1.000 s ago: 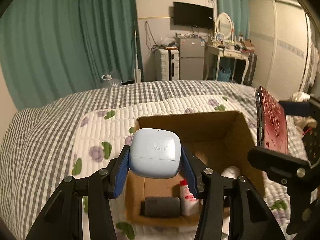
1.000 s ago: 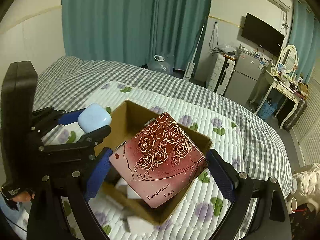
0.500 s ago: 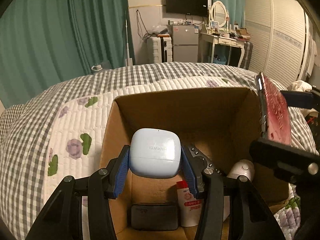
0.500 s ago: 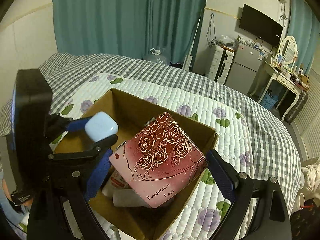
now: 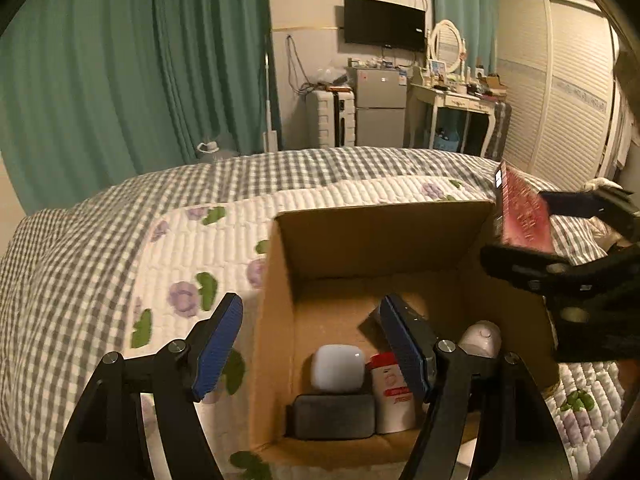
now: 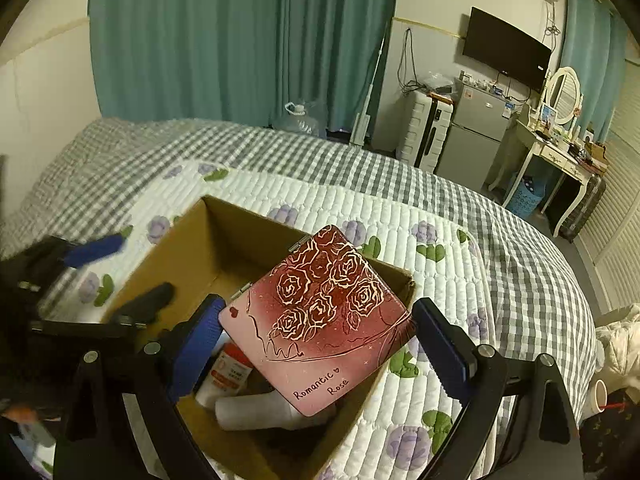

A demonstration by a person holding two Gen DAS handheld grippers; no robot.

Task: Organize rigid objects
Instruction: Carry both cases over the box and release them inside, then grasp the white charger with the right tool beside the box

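An open cardboard box (image 5: 280,280) sits on the bed. Inside lie a pale blue earbud case (image 5: 338,368), a dark grey case (image 5: 334,416), a white bottle with a red label (image 5: 390,396), a black remote (image 5: 420,320) and a white rounded item (image 5: 480,338). My left gripper (image 5: 312,348) is open and empty above the box's left wall. My right gripper (image 6: 320,340) is shut on a red rose-patterned compact (image 6: 320,316), held over the box (image 6: 224,232); the compact also shows in the left wrist view (image 5: 520,212).
The bed has a white quilt with purple flowers (image 5: 192,248) over a grey checked cover (image 6: 520,264). Green curtains (image 5: 120,80), a small fridge (image 5: 380,108), a dressing table (image 5: 460,100) and a white wardrobe (image 5: 568,100) stand beyond the bed.
My left gripper has opened and let go of the pale blue earbud case, which now lies in the box. The left gripper has pulled back and up. The right gripper still holds the compact.
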